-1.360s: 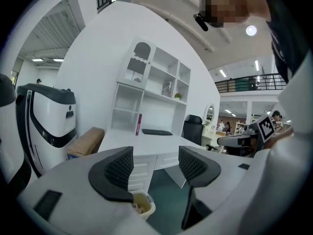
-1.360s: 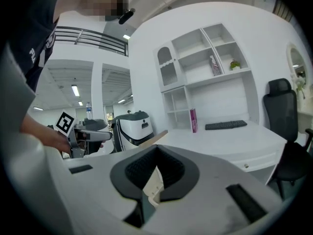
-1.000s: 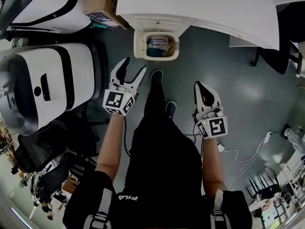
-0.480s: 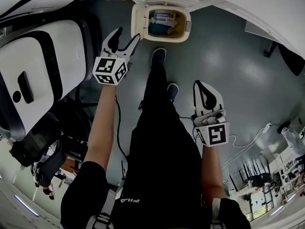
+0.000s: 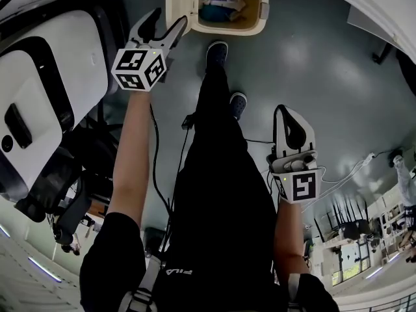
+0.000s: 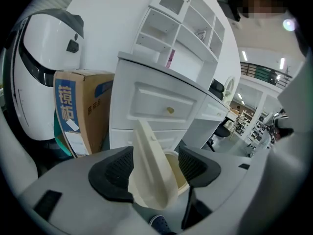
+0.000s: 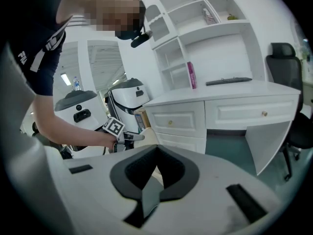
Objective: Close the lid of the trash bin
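Nearest the person, at about four o'clock in the head view, the right gripper (image 5: pixel 286 112) hangs beside the leg (image 5: pixel 218 148) with its jaws pressed together on nothing. Farther out, at eleven o'clock, the left gripper (image 5: pixel 168 17) has its jaws spread, and the cream lid (image 6: pixel 150 173) stands upright between them at the left rim of the open trash bin (image 5: pixel 262 22) at twelve o'clock. Behind the bin stands a white desk (image 6: pixel 164 104), with a cardboard box (image 6: pixel 78 114) at its nine o'clock.

Cream trash bin (image 5: pixel 224 30) and lid (image 6: pixel 151 170); brown cardboard box (image 6: pixel 80 106) with blue print; grey-green floor (image 5: pixel 325 77); white drawers (image 6: pixel 156 99).
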